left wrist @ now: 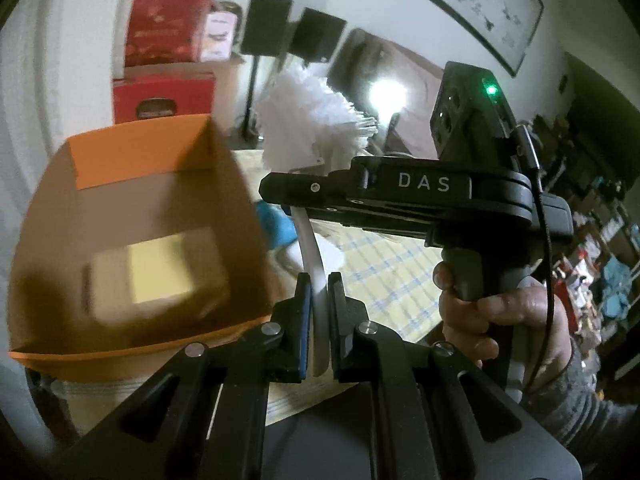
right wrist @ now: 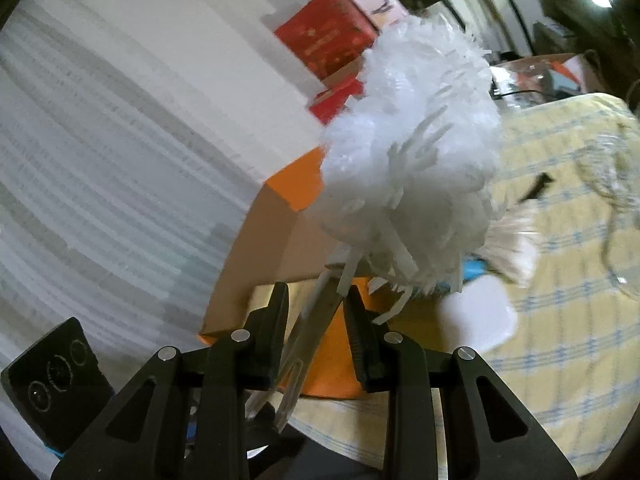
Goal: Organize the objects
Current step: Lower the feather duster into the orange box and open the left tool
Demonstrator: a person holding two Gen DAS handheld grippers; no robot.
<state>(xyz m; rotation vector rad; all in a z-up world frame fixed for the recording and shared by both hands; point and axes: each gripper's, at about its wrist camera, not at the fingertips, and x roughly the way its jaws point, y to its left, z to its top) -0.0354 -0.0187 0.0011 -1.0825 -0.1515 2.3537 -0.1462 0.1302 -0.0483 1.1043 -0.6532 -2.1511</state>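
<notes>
The left gripper (left wrist: 319, 296) has its jaws clamped on the white handle of the fluffy duster (left wrist: 310, 120), while the right gripper (right wrist: 316, 308), jaws parted around that handle, holds nothing, beside the orange box (left wrist: 132, 160) on the desk (left wrist: 384, 276).

The orange box (left wrist: 132, 240) at frame left is smeared by motion, and the pale thing inside it (left wrist: 160, 270) can't be made out. The white duster's (right wrist: 408, 152) fluffy head hides the box's far corner. Shelves at the far right edge (left wrist: 596, 248) are too small to read.
</notes>
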